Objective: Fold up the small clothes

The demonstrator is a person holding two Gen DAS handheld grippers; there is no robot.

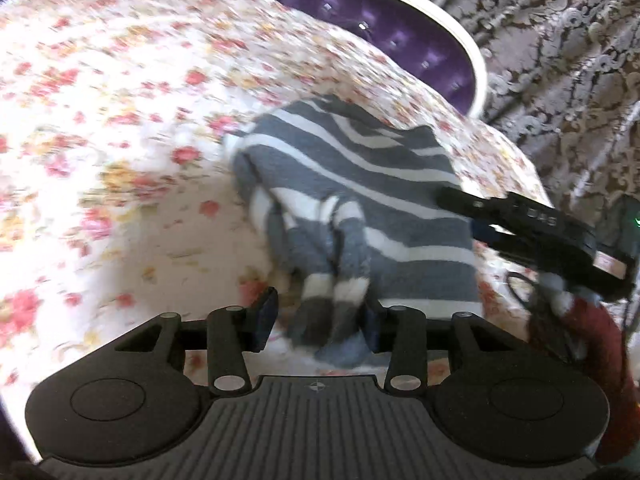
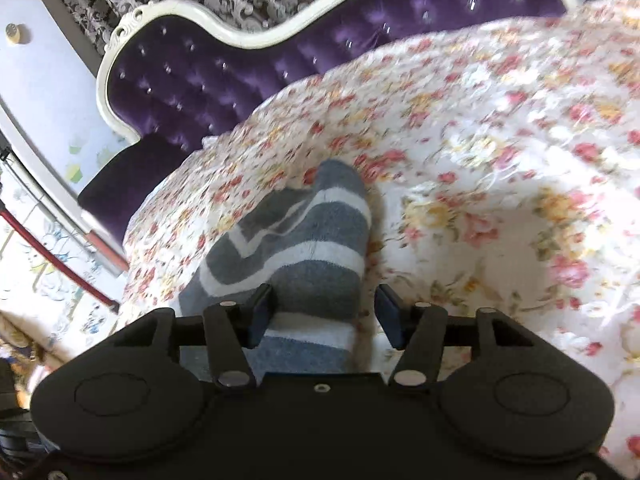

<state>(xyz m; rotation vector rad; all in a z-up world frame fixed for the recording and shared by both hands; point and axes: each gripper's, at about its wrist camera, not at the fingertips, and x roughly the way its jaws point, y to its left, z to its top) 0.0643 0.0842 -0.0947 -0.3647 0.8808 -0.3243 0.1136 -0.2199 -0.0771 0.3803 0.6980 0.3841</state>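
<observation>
Black housing fills the bottom of both wrist views, cutting off whatever lies beneath it. At lower centre of the left view, the left gripper [image 1: 320,318] is seen with its jaws parted; the striped garment [image 1: 360,200] hangs down between them, and the right-hand pad is largely hidden behind the cloth, so contact there cannot be judged. No firm pinch is seen on the left-hand pad. The garment, grey with white bands, is spread across the centre of that view on the floral bedspread [image 1: 100,140], its folds smeared by blur. At right, the right gripper [image 1: 532,232] is seen from the side, cut off by the frame edge; its fingertips are not made out there.

At lower centre of the right view, the right gripper [image 2: 324,316] is shown with jaws set fairly wide. Cloth lies against the left pad, while the right pad stands clear of it. The garment's near end is hidden under the housing. A purple headboard [image 2: 192,80] is seen at upper left.
</observation>
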